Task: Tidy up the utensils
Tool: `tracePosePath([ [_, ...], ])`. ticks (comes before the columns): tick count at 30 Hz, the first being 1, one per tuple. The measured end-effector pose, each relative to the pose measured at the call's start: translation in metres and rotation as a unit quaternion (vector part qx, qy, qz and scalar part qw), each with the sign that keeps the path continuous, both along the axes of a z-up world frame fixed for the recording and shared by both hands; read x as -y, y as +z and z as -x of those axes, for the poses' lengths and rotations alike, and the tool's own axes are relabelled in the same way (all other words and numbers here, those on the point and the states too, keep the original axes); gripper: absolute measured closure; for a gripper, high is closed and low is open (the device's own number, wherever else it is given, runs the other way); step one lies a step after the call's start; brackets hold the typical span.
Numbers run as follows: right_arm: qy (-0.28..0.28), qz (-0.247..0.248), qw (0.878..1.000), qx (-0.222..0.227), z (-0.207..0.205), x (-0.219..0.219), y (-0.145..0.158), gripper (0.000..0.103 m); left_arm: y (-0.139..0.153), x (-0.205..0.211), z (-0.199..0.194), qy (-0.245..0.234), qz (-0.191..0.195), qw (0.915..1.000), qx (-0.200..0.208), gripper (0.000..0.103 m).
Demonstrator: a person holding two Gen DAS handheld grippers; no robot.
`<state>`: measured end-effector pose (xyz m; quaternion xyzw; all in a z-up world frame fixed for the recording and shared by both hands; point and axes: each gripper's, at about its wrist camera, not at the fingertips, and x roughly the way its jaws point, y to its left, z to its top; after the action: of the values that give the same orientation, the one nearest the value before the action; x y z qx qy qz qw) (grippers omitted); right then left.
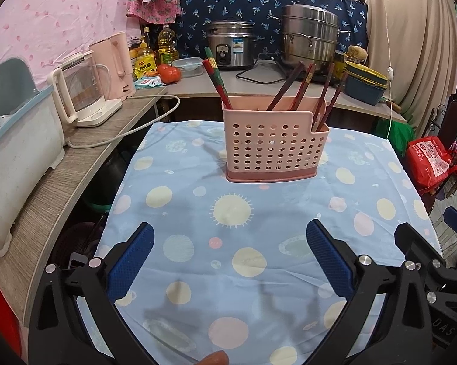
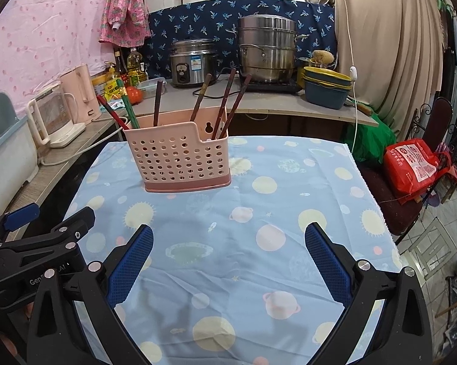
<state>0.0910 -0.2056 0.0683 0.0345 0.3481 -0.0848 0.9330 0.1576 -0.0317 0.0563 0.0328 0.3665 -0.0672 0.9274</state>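
Both jaws stood wide and empty: our left gripper (image 1: 230,255) and right gripper (image 2: 228,255) hung over the cloth (image 1: 198,273), apart from the holder (image 1: 271,144). Chopsticks (image 1: 217,77) already leaned in its compartments, and we saw none loose on the cloth, so sorting looked about done. Something brown (image 1: 216,359) peeked in at the near edge; we couldn't tell what. Next, we'd check that. Kettles (image 1: 85,94) and pots (image 1: 309,35) crowded the counters, well clear of us.
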Motion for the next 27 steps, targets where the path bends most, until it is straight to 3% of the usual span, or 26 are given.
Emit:
tracePosePath([
  [27, 0.001, 0.002, 1.000, -0.006, 0.0013, -0.0023, -0.0038, 0.007, -0.0035, -0.0017, 0.0013, 0.010, -0.010, 0.9999, -0.006, 0.007],
])
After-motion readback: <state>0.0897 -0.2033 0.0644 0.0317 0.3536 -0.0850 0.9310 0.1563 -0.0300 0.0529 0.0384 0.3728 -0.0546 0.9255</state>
